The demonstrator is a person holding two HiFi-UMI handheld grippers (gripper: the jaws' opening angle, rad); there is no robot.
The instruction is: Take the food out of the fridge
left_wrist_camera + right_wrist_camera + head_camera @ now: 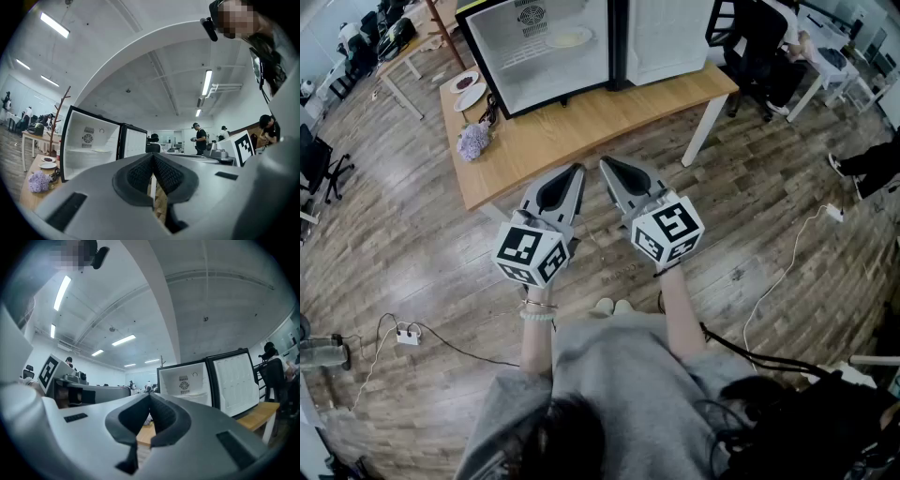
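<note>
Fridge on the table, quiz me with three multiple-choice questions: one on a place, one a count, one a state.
1. Where is the pale plate?
A) on the shelf inside the fridge
B) on the floor
C) in a gripper
2. How many plates stand on the table left of the fridge?
A) one
B) two
C) four
3. The fridge door is:
A) shut
B) open
C) removed
Answers: 1 A, it lies on the white shelf; 2 B, two sit together near the table's corner; 3 B, it stands swung aside, interior showing.

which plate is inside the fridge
The pale plate on the fridge shelf; the dark-food plate and the white plate sit outside on the table.
</note>
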